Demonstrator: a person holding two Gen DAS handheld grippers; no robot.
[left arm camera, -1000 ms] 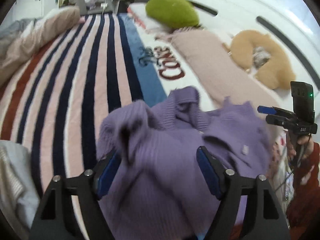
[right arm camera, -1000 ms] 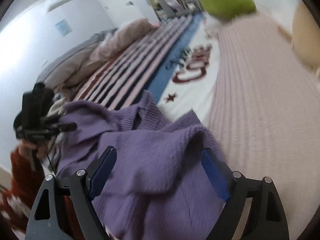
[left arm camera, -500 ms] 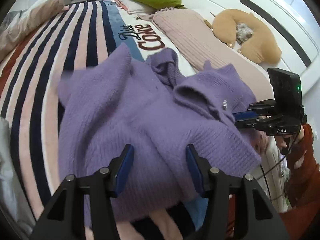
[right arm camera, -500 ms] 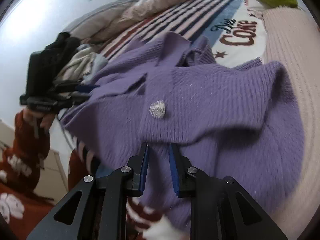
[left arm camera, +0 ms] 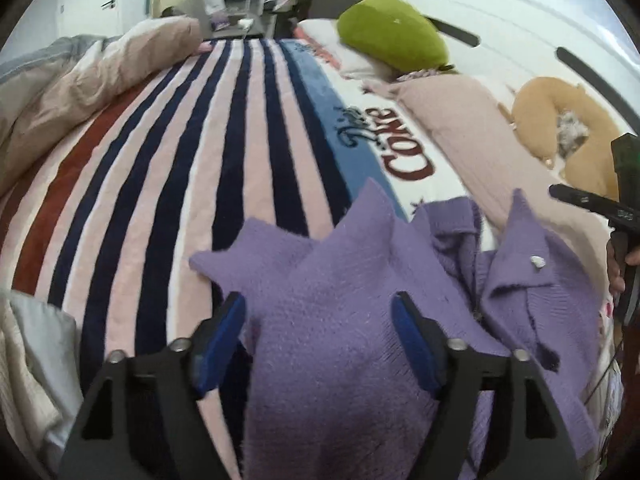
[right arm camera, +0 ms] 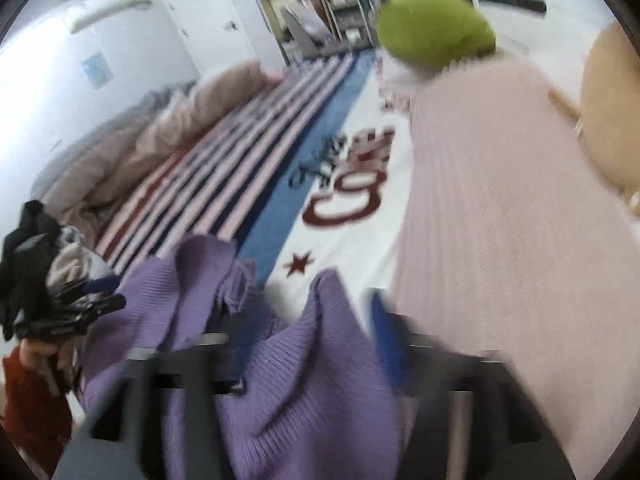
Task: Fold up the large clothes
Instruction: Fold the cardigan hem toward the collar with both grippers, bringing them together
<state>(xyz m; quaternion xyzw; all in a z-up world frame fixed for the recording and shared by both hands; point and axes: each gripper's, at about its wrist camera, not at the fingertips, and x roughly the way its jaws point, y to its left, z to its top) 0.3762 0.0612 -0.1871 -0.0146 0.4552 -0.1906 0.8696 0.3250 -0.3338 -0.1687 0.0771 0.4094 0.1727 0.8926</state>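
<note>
A purple knit cardigan (left arm camera: pixel 360 300) with a small pale button lies bunched on the striped blanket (left arm camera: pixel 180 160) at the near edge of the bed. My left gripper (left arm camera: pixel 318 344) is open, its blue pads on either side of a raised fold of the cardigan. In the right wrist view, which is motion-blurred, the cardigan (right arm camera: pixel 304 380) lies between the fingers of my right gripper (right arm camera: pixel 308 344), which is open. The right gripper also shows at the right edge of the left wrist view (left arm camera: pixel 592 204).
A pale pink knit throw (left arm camera: pixel 480 140), a green pillow (left arm camera: pixel 392 36) and a tan U-shaped cushion (left arm camera: pixel 572 136) lie toward the white headboard. A beige duvet (left arm camera: pixel 80 88) is heaped at far left. Pale folded clothes (left arm camera: pixel 24 360) sit at the near left edge.
Both grippers closed onto the cardigan half a second ago and have opened again. Both have dropped low over the garment, which lies more bunched toward the bed's near edge.
</note>
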